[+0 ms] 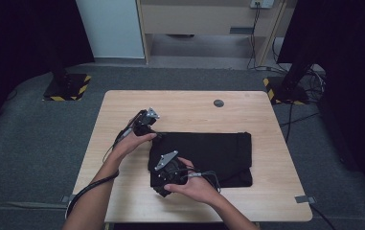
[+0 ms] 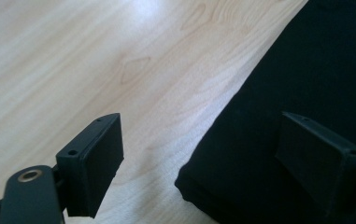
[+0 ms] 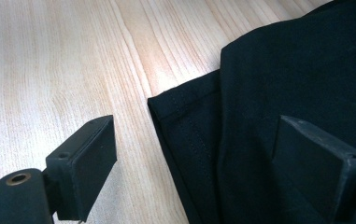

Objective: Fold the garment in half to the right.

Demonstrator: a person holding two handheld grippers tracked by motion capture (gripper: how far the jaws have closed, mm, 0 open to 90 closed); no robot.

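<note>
While both grippers, left [image 2: 199, 158] and right [image 3: 194, 158], stand wide astride the folded black cloth's [image 1: 213, 153] left edge, uneven pinches could catch only the top layer.

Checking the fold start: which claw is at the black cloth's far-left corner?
The left claw, at the black cloth's far-left corner; the right claw sits at its near-left corner, closer to the person.

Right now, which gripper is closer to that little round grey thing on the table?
Left. The left gripper sits at the black cloth's far-left corner, nearer the round grey disc. The right gripper is at the cloth's near-left corner, farther away.
</note>
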